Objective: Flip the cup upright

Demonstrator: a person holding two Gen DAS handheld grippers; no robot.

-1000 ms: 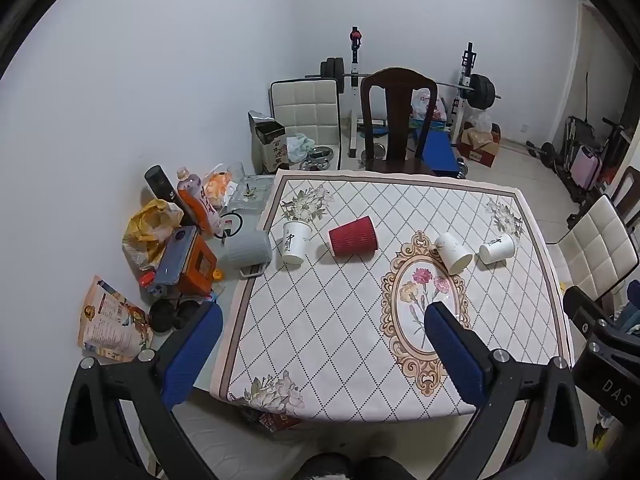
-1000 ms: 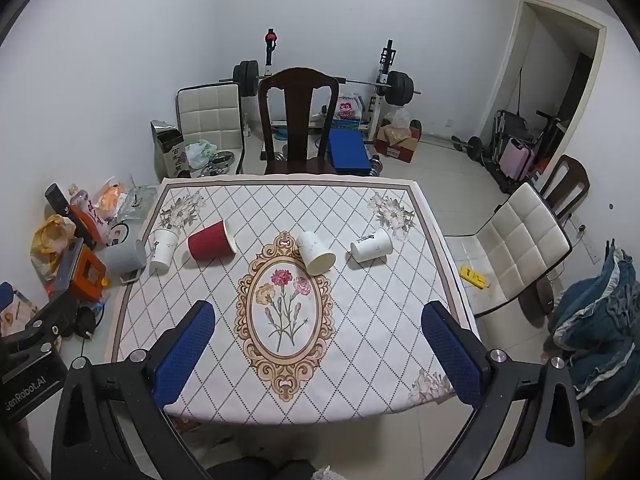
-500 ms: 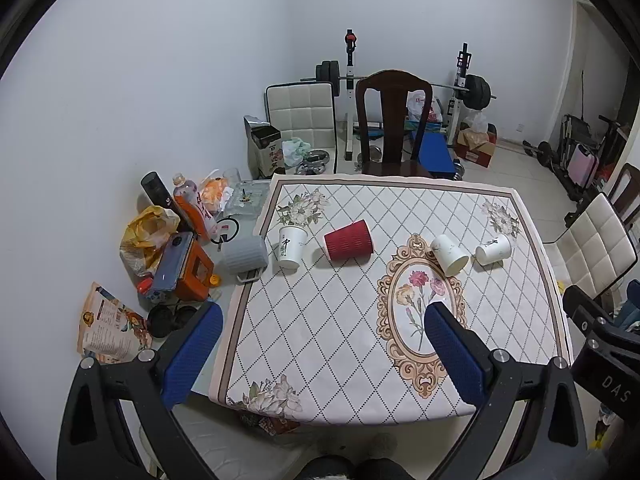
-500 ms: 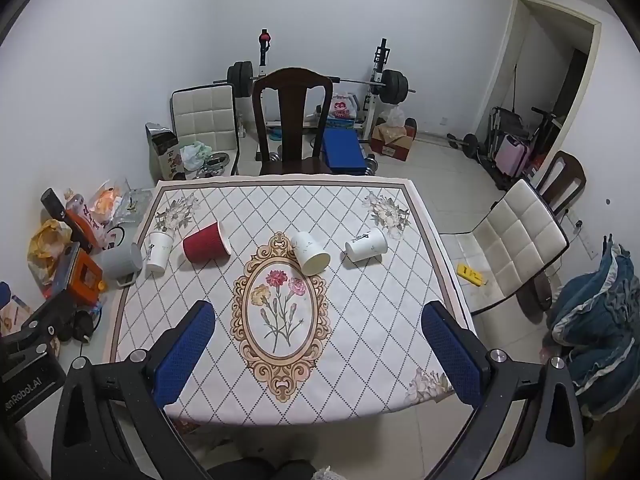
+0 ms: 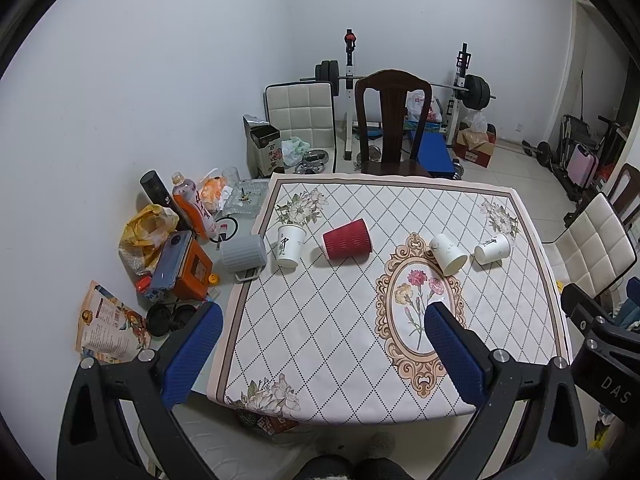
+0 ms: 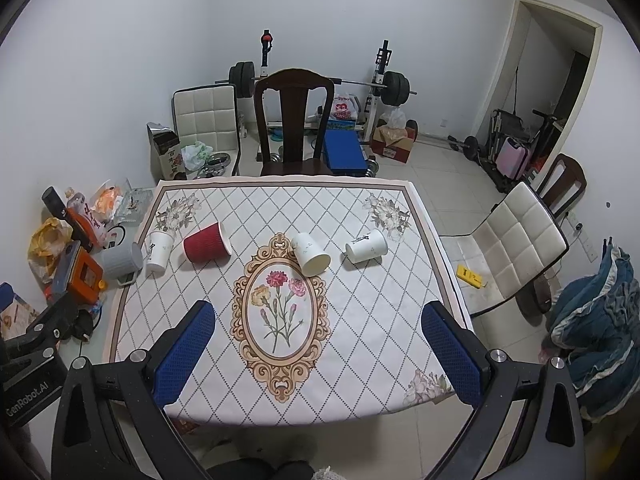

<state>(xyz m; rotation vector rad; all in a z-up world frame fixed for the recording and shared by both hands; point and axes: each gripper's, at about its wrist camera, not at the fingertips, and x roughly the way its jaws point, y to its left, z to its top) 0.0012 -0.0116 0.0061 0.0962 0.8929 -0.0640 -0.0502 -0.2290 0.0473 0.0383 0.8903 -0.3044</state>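
On the patterned tablecloth [image 5: 320,320] a red ribbed cup [image 5: 346,238] lies on its side, as do two white cups [image 5: 448,254] [image 5: 493,248] to its right. A white cup [image 5: 290,245] stands upright at the far left, and a grey mug [image 5: 243,254] lies at the table's left edge. The right wrist view shows the red cup [image 6: 206,242], the white cups [image 6: 311,254] [image 6: 366,245] [image 6: 159,251] and the mug [image 6: 122,260]. My left gripper [image 5: 322,338] and right gripper [image 6: 318,330] are open and empty, high above the near edge.
A dark wooden chair [image 5: 394,120] stands at the table's far side and a white padded chair [image 6: 508,248] at the right. Bottles, bags and an orange box [image 5: 188,268] crowd the floor at the left. Weight racks line the back wall.
Both grippers have drawn back and risen, so the table looks smaller and farther. The cups have not moved. Both grippers stay open.
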